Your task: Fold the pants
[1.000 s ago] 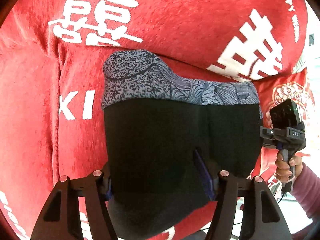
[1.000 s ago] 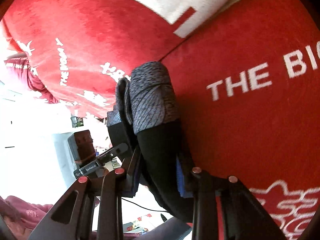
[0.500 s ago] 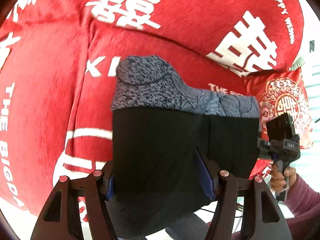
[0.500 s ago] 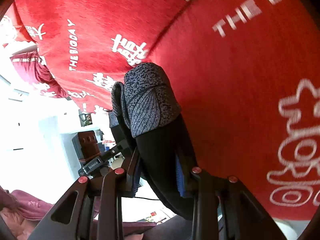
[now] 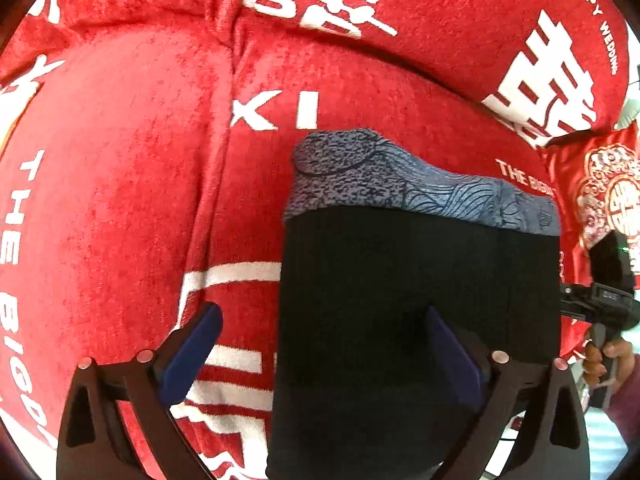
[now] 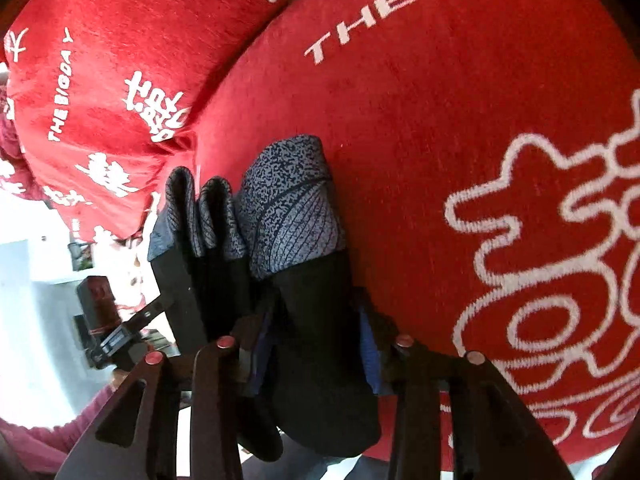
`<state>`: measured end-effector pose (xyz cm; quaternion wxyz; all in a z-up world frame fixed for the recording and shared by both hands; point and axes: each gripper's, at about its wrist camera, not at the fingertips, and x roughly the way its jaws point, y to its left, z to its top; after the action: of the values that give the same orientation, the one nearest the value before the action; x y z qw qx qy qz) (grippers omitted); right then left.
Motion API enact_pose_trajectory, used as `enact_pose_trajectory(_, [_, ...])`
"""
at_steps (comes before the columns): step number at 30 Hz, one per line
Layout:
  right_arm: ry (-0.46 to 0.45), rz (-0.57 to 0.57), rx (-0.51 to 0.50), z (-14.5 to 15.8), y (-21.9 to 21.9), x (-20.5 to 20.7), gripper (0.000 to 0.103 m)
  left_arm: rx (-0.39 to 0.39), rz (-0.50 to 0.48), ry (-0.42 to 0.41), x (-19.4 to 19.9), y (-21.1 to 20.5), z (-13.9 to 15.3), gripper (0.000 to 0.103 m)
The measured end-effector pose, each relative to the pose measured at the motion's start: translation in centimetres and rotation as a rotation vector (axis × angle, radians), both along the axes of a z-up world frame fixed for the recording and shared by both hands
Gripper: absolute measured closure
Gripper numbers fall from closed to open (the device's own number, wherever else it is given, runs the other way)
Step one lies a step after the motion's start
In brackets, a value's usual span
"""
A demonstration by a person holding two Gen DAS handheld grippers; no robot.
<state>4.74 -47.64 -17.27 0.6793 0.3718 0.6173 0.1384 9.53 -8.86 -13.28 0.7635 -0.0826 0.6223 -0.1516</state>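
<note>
Already folded into a thick bundle, the pants (image 5: 416,288) hang over the red blanket (image 5: 120,184), right gripper (image 6: 316,344) clamped on them, left gripper (image 5: 320,344) spread wide, so only laying down remains.

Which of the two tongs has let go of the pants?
The left tongs: their jaws stand wide apart, one blue pad clear of the black pants. The right tongs are clamped on the fabric.

Home: red wedding-print sofa cover (image 5: 120,200), matching cushion (image 5: 600,192).
</note>
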Motion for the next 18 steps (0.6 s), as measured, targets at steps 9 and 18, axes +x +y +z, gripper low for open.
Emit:
enact_pose_trajectory(9, [0.065, -0.025, -0.256, 4.2, 1.2, -4.2, 0.022, 0.212, -0.028, -0.062, -3.6, -1.7, 4.6, 0.002])
enact_pose_trajectory(18, [-0.007, -0.059, -0.460, 11.9, 4.8, -9.0, 0.005, 0.267, -0.060, -0.085, -8.4, -3.8, 9.6, 0.001])
